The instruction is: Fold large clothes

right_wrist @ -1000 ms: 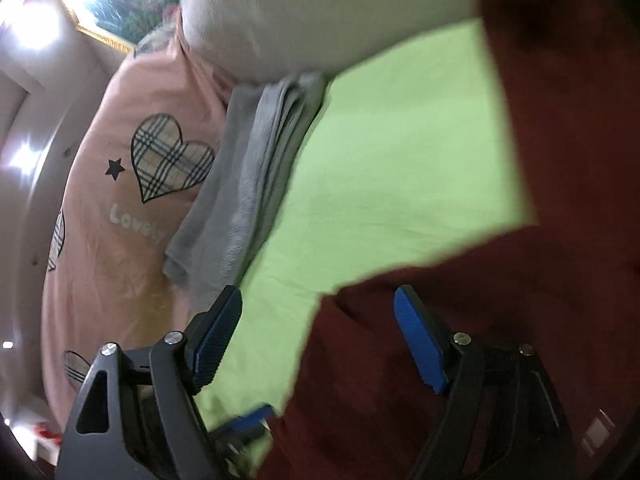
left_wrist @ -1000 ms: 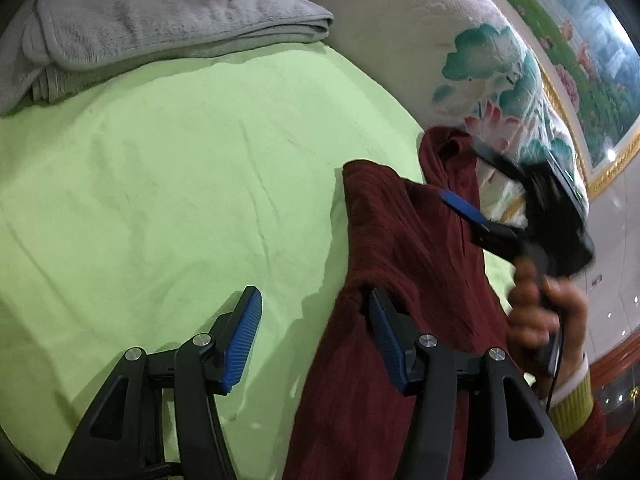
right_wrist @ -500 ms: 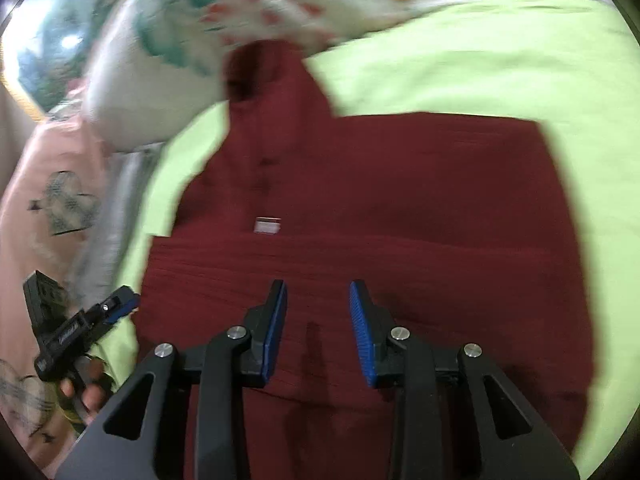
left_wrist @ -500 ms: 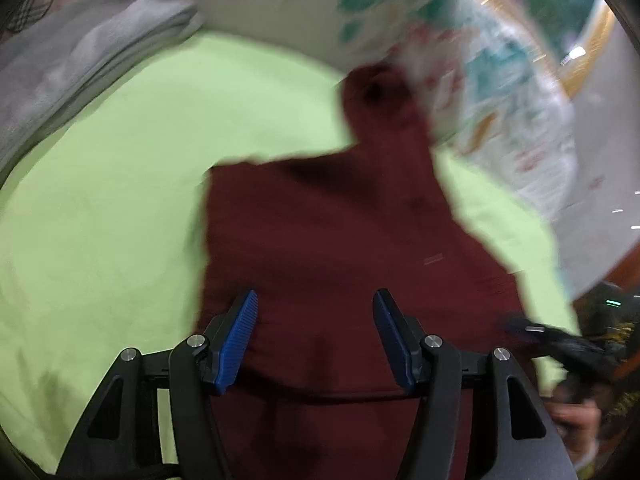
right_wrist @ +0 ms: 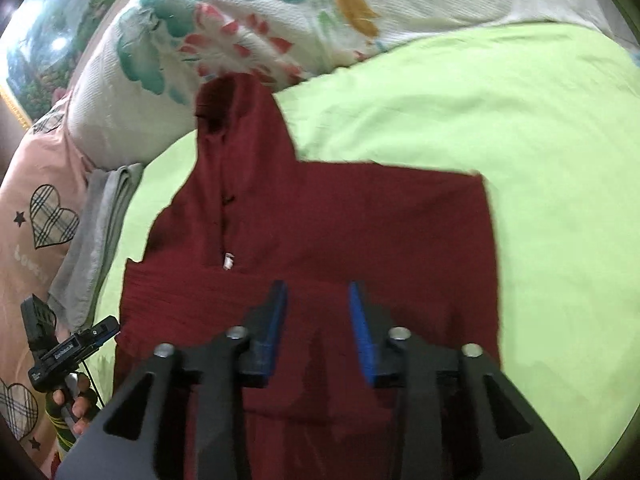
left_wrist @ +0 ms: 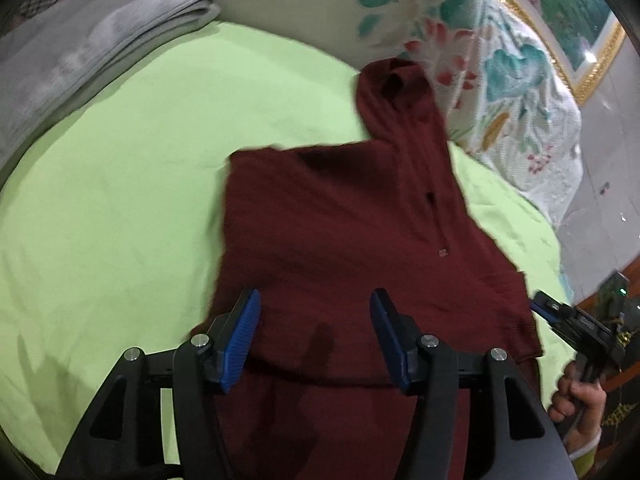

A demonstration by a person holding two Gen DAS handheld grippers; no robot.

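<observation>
One maroon hooded garment (left_wrist: 340,240), partly folded, lies on my bed's green sheet (left_wrist: 120,200). Left hand-held gripper (left_wrist: 316,336) gapes above it, empty; right hand-held gripper (right_wrist: 318,320), jaws just narrowed, clamps nothing.

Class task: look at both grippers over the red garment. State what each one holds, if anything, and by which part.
Nothing is held. The left gripper and right gripper both hover open above the garment, pads clear of the cloth.
</observation>
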